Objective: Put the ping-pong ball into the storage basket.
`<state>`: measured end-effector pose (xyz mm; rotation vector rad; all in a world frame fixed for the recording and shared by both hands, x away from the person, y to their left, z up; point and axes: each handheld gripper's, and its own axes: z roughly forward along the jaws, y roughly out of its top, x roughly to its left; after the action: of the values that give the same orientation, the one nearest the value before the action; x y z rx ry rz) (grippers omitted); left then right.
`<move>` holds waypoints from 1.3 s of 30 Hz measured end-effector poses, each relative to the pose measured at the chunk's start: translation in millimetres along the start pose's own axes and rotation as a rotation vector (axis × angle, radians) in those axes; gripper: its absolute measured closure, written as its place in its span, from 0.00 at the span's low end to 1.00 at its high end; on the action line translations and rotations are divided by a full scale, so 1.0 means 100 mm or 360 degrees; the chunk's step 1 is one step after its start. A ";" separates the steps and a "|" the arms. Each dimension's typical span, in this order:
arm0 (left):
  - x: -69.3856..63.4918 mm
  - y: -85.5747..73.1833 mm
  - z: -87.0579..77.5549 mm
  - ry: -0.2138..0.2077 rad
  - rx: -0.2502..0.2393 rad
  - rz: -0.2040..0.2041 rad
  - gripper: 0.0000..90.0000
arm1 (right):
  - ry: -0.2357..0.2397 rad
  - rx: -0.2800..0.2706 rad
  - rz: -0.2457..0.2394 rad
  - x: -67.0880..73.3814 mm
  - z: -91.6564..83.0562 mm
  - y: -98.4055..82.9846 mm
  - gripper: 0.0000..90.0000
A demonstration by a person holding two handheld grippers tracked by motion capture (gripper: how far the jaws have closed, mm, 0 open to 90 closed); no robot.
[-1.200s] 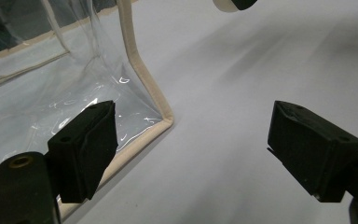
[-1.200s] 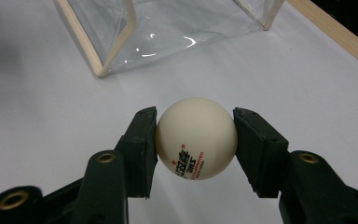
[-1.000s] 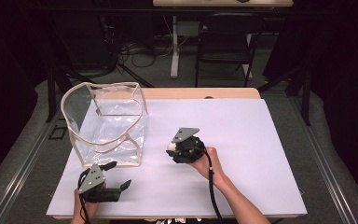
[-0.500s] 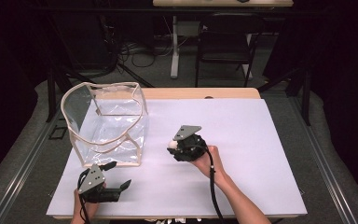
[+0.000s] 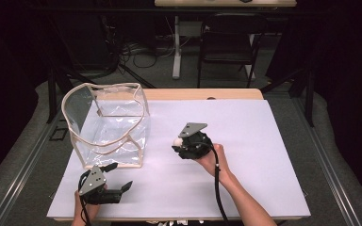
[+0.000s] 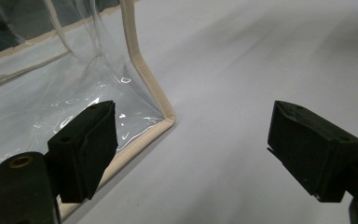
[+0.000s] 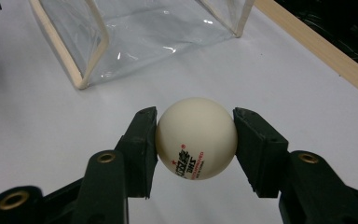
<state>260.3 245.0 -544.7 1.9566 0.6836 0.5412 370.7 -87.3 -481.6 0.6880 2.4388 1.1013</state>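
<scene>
Ball (image 5: 176,141) sits clamped in right gripper (image 5: 179,143) in high view, mid-bench, right of clear bag (image 5: 106,125) w/ beige trim. Left gripper (image 5: 122,188) rests near front edge of bench (image 5: 264,179), jaws spread wide, holding nothing. Risk: bag rim looks floppy and sagging, so ball could catch the trim and bounce off if dropped from the side.

Left gripper view: wide-apart jaws, bag corner just ahead of left gripper (image 6: 191,140). Nothing steadies the bag; a nudge may shift or collapse it.

Right gripper view: ball (image 7: 196,138) pinched between pads at its widest part, right gripper (image 7: 196,144) closed on it. Smooth, round, light: slight squeeze off-centre and it prob. squirts out, rolls across bench (image 7: 37,140).
</scene>
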 end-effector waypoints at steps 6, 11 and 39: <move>0.00 0.00 0.00 0.0001 0.0002 0.0001 0.18 | -0.0013 0.0001 -0.0008 -0.05 -0.02 0.05 0.57; 0.00 0.00 0.00 0.0001 0.0001 0.0002 0.18 | -0.0020 0.0003 -0.0012 -0.08 -0.03 0.09 0.57; 0.00 0.00 -0.01 0.0005 -0.0009 0.0001 0.18 | -0.0048 0.0007 -0.0011 -0.26 -0.08 0.33 0.57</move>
<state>260.1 245.6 -544.2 1.9510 0.6830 0.5464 396.7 -87.9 -447.5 0.6919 2.4173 1.0753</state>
